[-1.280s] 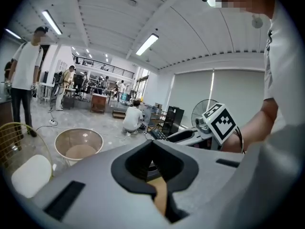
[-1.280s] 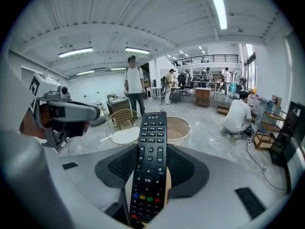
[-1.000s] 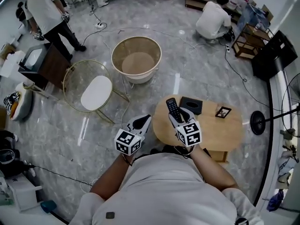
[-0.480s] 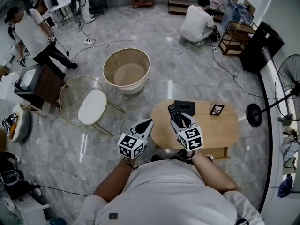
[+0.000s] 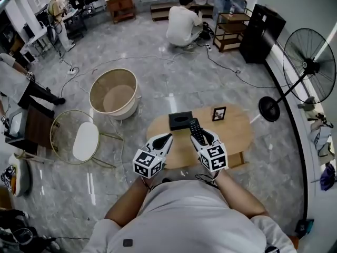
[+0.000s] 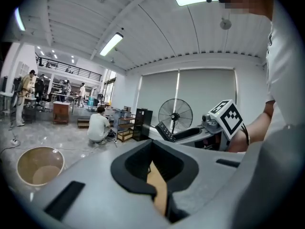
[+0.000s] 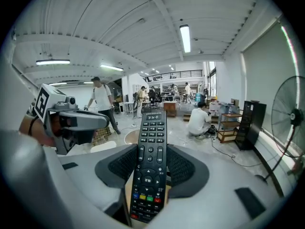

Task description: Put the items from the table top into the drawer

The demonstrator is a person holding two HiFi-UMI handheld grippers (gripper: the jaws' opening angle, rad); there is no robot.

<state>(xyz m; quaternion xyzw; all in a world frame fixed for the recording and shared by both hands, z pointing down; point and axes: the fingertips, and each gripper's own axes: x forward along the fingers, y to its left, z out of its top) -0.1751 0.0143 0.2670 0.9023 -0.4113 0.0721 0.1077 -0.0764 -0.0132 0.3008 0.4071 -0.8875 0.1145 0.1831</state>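
A black remote control stands lengthwise between the pads of my right gripper, which is shut on it above the near edge of the oval wooden table. On the tabletop lie a black box and a small picture frame. My left gripper hovers at the table's near left edge, jaws together and nothing between them. The left gripper view shows the right gripper beside it with the remote.
A round beige tub and a wire chair with a white seat stand to the left of the table. A standing fan is at the right. A person crouches by shelves at the back. Cables cross the floor.
The head view has swung: the table now sits nearer the picture's middle and the fan has come into sight. Both grippers travelled along together, the remote still in the right one.
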